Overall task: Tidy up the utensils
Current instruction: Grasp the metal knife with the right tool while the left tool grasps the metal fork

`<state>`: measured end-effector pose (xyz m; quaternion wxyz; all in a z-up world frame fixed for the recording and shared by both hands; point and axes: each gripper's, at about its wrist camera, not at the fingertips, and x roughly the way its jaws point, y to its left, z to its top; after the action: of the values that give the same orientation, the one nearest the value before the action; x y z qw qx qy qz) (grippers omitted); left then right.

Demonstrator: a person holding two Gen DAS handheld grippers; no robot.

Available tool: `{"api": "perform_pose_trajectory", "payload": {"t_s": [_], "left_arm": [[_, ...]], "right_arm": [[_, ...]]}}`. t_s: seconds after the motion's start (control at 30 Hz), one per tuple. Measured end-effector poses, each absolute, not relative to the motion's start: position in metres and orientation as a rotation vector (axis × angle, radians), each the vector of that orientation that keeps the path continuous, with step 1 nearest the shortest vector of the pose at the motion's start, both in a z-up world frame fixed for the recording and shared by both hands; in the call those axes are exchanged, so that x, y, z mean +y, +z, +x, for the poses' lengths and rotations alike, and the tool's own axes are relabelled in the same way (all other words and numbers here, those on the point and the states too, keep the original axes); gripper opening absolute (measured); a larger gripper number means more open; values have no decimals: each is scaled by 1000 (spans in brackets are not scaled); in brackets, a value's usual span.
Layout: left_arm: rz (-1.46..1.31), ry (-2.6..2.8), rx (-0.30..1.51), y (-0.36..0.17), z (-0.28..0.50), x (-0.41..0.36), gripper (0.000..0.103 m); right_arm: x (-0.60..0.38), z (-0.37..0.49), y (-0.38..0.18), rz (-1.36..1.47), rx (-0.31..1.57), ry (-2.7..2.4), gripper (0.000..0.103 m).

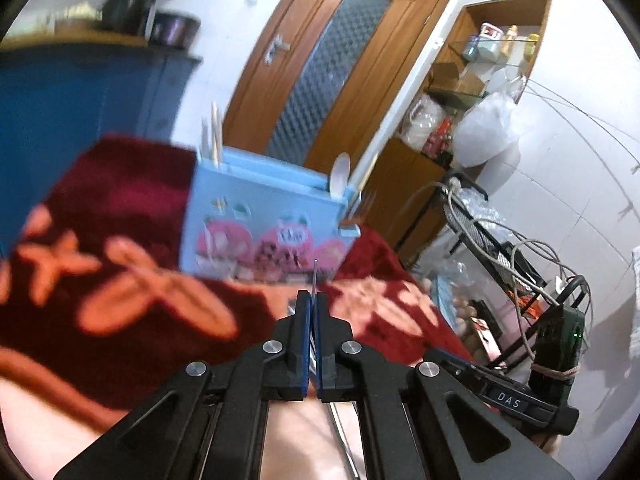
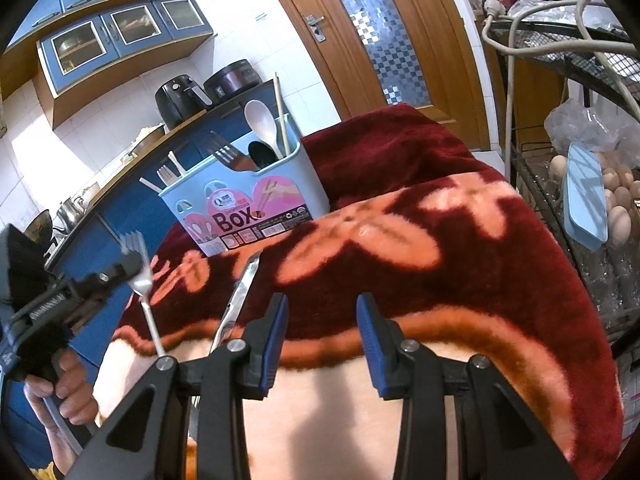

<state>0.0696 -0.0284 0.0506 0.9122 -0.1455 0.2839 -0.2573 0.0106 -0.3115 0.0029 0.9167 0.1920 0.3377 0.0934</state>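
I have a fork [image 2: 138, 268] pinched in the left gripper [image 2: 134, 262], its fingers closed on the neck just under the tines, with the handle hanging down toward the blanket-covered tabletop [image 2: 460, 264]. In the left wrist view only a thin edge of metal shows between the pressed pads. The utensil box [image 2: 244, 196] stands ahead, at the far side of the blanket; forks already stand in its left compartment, spoons and chopsticks in the right.

The right gripper [image 2: 322, 340] hangs half open over the near edge of the blanket, empty, well short of the box. A second metal utensil [image 2: 240, 300] lies between it and the box (its head is hidden, so I can't tell which kind).

To do this step well, I would carry the fork above the rim of the box, keep the tines up, line the handle over the fork compartment, and lower before loosening the fingers. The grip is narrow, so the fork may swing; slow travel seems wise.
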Motion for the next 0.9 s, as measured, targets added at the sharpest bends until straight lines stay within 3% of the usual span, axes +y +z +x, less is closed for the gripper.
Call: {"api": "perform_pose_trajectory", "payload": {"t_s": [0.3,0.9], "left_arm": [[-199,-389,466,88,50,1,1],[-85,-211,369,92,27,25,1]], "right_arm": [[-298,14,8,365,729,211,39],[-242,53,20,257,931,309,39]]}}
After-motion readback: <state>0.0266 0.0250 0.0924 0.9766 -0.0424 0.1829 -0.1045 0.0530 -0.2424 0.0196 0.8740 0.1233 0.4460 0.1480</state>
